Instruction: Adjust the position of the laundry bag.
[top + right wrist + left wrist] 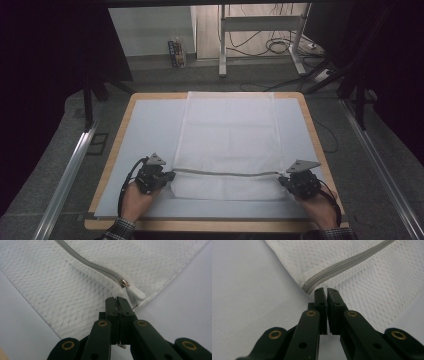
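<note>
A white mesh bag [227, 130] lies flat down the middle of the pale mat [150, 130], and a grey zipper [225, 174] runs across its near end. My left gripper [170, 176] is at the zipper's left end and my right gripper [282, 179] at its right end. In the left gripper view the jaws [324, 291] are pinched together on the bag's corner, just below the zipper's end [312, 285]. In the right gripper view the jaws [117, 299] are shut on the mesh edge beside the white zipper pull [135, 293]. The zipper looks stretched between the two grippers.
The mat covers a wooden table [312, 130] whose rim shows all around. Metal rails [70, 170] run along the floor on both sides. Beyond the far edge stand desk legs [222, 45], loose cables [280, 45] and a small box [176, 52].
</note>
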Tool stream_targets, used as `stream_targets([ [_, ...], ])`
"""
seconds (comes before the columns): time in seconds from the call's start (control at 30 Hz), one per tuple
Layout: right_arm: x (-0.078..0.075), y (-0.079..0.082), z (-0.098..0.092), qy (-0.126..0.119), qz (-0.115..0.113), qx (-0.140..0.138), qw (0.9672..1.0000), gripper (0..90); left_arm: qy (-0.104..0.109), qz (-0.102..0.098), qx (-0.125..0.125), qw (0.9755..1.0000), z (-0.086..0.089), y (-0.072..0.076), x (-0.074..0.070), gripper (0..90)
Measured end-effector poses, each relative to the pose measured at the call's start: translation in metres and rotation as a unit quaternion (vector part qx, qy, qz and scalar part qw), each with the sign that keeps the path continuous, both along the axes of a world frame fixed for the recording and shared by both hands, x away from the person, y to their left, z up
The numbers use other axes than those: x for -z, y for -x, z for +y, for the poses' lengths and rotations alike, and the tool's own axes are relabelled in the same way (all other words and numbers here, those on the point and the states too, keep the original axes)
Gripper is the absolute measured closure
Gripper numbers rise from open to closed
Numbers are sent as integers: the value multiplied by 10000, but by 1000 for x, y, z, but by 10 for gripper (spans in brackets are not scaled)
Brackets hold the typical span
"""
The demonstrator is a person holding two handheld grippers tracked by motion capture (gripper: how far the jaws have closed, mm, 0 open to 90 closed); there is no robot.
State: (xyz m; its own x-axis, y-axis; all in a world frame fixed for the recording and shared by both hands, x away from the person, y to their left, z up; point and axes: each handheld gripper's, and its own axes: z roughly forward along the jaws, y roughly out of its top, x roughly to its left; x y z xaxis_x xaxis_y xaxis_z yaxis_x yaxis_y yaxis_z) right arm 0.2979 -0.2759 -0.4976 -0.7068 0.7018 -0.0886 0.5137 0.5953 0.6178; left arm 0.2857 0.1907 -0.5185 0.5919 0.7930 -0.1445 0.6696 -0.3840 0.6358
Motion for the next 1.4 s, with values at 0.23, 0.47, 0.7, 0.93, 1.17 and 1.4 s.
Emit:
stream_targets([
  [0.23, 0, 8, 9, -1, 52, -158, 9999, 878, 57, 62, -40, 10000, 10, 18, 2, 869],
  [0.47, 0, 15, 20, 50, 90, -339, 9994, 878, 13, 80, -79, 9999, 17, 33, 5, 865],
  [0.7, 1, 24, 31, 245, 82, -518, 9983, 878, -61, 94, -97, 9999, 22, 45, 6, 861],
  [0.93, 0, 32, 29, 183, 106, -556, 9982, 876, -80, 104, -126, 9998, 26, 56, 7, 856],
  [1.17, 4, 45, 29, 180, 194, -675, 9974, 874, -205, 182, -93, 9996, 27, 66, 10, 848],
  [1.4, 5, 46, 29, 219, 166, -757, 9967, 865, -179, 121, -134, 9997, 29, 70, 9, 808],
])
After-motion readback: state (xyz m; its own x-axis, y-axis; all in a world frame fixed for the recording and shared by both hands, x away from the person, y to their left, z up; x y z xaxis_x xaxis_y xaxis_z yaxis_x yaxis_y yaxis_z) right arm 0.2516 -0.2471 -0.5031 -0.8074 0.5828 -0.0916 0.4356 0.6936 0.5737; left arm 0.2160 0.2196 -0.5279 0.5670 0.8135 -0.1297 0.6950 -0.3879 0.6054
